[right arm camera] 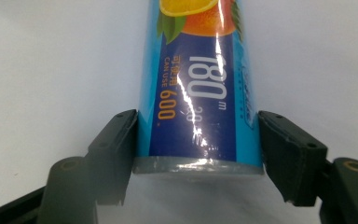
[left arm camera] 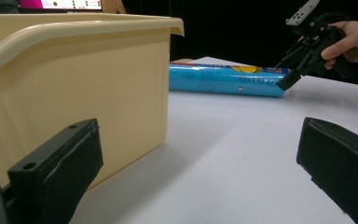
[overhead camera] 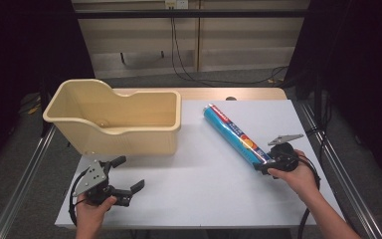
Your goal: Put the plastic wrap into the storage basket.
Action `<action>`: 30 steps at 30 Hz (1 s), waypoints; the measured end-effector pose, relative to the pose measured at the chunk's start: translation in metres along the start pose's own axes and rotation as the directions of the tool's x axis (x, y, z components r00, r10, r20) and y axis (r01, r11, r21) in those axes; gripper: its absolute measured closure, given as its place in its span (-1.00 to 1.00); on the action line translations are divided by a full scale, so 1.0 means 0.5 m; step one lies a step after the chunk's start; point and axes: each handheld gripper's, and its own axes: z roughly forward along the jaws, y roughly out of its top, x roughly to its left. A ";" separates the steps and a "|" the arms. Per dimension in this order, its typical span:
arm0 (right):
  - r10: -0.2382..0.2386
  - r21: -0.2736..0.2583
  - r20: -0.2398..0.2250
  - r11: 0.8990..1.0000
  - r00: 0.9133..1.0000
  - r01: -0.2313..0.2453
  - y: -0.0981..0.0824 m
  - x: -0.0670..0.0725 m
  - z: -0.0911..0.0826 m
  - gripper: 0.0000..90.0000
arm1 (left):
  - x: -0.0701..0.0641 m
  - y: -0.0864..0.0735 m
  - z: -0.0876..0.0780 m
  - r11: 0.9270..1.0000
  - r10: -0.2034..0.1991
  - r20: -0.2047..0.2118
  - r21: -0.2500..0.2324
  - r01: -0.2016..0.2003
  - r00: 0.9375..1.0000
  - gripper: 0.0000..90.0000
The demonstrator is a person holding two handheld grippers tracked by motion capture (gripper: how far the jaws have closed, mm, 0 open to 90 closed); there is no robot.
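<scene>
A long blue roll (overhead camera: 236, 134) with an orange fruit print lies slantwise on the white table (overhead camera: 204, 194), right of centre. My right gripper (overhead camera: 264, 164) is at its near end. In the right gripper view both jaws press against the sides of the roll (right arm camera: 198, 93) at its grey end cap, so my right gripper (right arm camera: 198, 135) is shut on it. A cream plastic bin (overhead camera: 129, 142) stands at the back left. My left gripper (overhead camera: 131, 173) is open just in front of the bin, holding nothing. Its own view shows the bin wall (left arm camera: 74, 84), the roll (left arm camera: 223, 79) and the right gripper (left arm camera: 286, 77) beyond.
Bare white tabletop lies between the two grippers and in front of the bin. Metal rails (overhead camera: 25, 169) run along both sides of the table. Cables (overhead camera: 179, 55) hang over the floor behind the far edge.
</scene>
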 end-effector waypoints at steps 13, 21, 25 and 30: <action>0.004 -0.047 -0.003 0.999 1.000 -0.004 0.067 0.005 0.004 -0.77 | 0.001 -0.001 0.004 1.000 0.000 0.009 0.006 0.000 1.000 -1.00; -0.025 0.004 0.006 1.000 1.000 0.025 0.151 0.014 0.033 -0.78 | 0.004 -0.003 0.002 1.000 -0.003 0.011 0.005 0.003 1.000 -1.00; -0.043 0.031 0.009 0.999 0.999 0.043 0.191 0.020 0.049 -0.80 | 0.006 -0.004 0.000 1.000 -0.007 0.009 0.001 0.007 1.000 -1.00; 0.003 0.074 -0.025 0.997 1.000 -0.001 0.226 0.013 0.080 -0.85 | 0.006 -0.004 -0.001 1.000 -0.014 0.011 -0.004 0.014 1.000 -1.00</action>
